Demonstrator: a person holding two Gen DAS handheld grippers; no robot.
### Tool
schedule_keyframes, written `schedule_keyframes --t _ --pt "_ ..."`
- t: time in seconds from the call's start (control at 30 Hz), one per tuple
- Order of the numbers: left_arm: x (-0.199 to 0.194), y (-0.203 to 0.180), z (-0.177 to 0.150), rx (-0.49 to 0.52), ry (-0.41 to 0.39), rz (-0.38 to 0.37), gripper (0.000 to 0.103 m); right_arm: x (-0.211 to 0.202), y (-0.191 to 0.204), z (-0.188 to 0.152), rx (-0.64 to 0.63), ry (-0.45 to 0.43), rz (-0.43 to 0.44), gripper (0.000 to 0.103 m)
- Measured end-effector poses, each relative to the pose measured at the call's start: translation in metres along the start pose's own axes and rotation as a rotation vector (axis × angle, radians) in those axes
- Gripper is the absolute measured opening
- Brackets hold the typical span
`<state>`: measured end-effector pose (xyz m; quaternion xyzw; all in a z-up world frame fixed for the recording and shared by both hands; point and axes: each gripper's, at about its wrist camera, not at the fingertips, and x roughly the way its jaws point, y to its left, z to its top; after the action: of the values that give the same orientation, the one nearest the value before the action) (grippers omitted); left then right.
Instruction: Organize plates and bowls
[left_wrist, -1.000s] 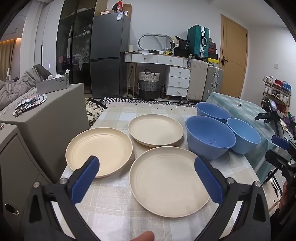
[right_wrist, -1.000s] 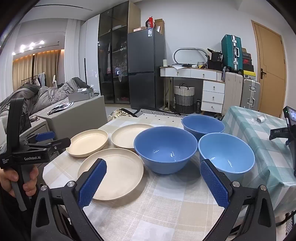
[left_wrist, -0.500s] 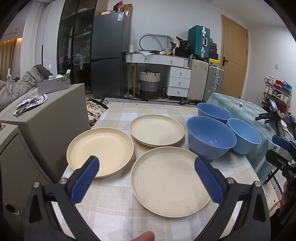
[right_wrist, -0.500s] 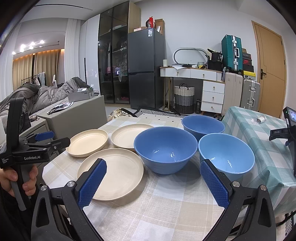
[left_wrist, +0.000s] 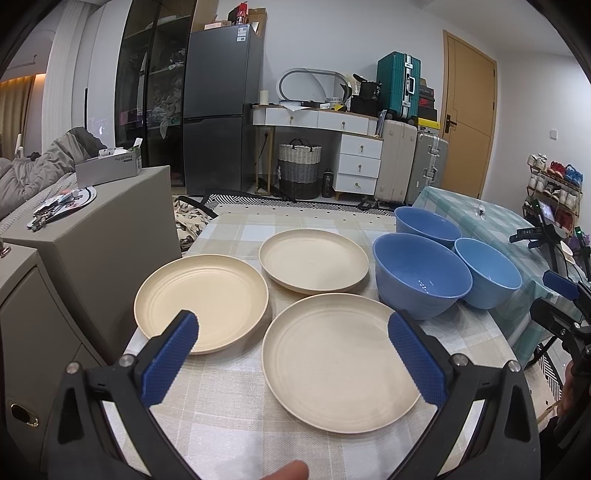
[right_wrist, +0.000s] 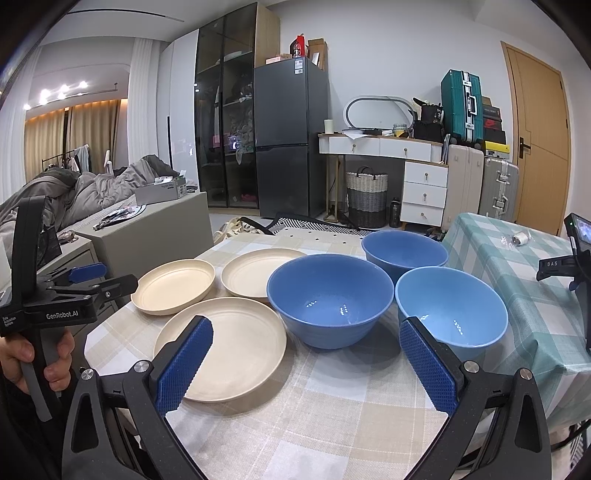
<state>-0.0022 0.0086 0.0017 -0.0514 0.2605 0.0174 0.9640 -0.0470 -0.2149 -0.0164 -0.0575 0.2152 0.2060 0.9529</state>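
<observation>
Three cream plates lie on the checked tablecloth: one at the left (left_wrist: 201, 295), one further back (left_wrist: 314, 258), and the nearest (left_wrist: 340, 365). To their right stand three blue bowls: a large one (left_wrist: 421, 277), one behind it (left_wrist: 426, 225), and a lighter one (left_wrist: 487, 271). My left gripper (left_wrist: 291, 332) is open, held above the near edge of the table in front of the plates, with nothing in it. My right gripper (right_wrist: 306, 332) is open too, in front of the large bowl (right_wrist: 330, 299) and the lighter bowl (right_wrist: 450, 306), holding nothing.
A grey cabinet (left_wrist: 92, 240) stands against the table's left side. A second table with a teal checked cloth (right_wrist: 517, 266) adjoins on the right, with a phone on a stand (right_wrist: 578, 236) beside it. A hand (right_wrist: 37, 354) holds the left gripper's handle.
The left wrist view has drifted very slightly. Plates and bowls stay where they were, and both grippers remain open.
</observation>
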Motion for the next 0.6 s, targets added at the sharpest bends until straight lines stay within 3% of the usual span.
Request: schedule_keyframes --t 0.6 --pt "0.0000 0.0008 0.0001 0.000 0.000 0.002 0.103 -0.0003 -0.0013 0.0028 0.000 -0.001 -0.001 0.103"
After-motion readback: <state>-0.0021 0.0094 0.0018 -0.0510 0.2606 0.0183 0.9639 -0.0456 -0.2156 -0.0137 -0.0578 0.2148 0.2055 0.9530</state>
